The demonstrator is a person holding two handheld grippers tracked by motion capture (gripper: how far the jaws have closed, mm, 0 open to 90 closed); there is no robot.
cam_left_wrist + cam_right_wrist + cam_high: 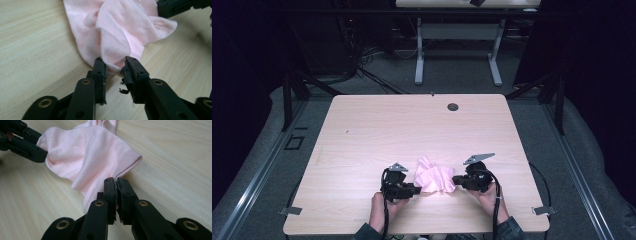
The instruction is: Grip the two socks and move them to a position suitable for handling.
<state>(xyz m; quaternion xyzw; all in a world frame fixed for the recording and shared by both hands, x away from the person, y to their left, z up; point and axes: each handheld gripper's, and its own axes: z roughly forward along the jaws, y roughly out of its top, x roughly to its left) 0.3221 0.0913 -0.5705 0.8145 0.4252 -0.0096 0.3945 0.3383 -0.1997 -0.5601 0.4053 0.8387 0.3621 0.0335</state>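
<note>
gripping opposite edges of a crumpled pink cloth (434, 179), both claws work at the near middle of the counter (362, 130). the left claw (115, 65) stands partly open with a fold of fabric between its jaws, closing on it by the look of it. the right claw (116, 182) is pressed together on the cloth's hem. likely step: securing two edges; the next move calls for drawing them apart to spread the cloth. the counter is pale wood grain, with a small round grommet (453, 106) at its far edge; the room is dark, with another desk (459, 30) beyond.
</note>
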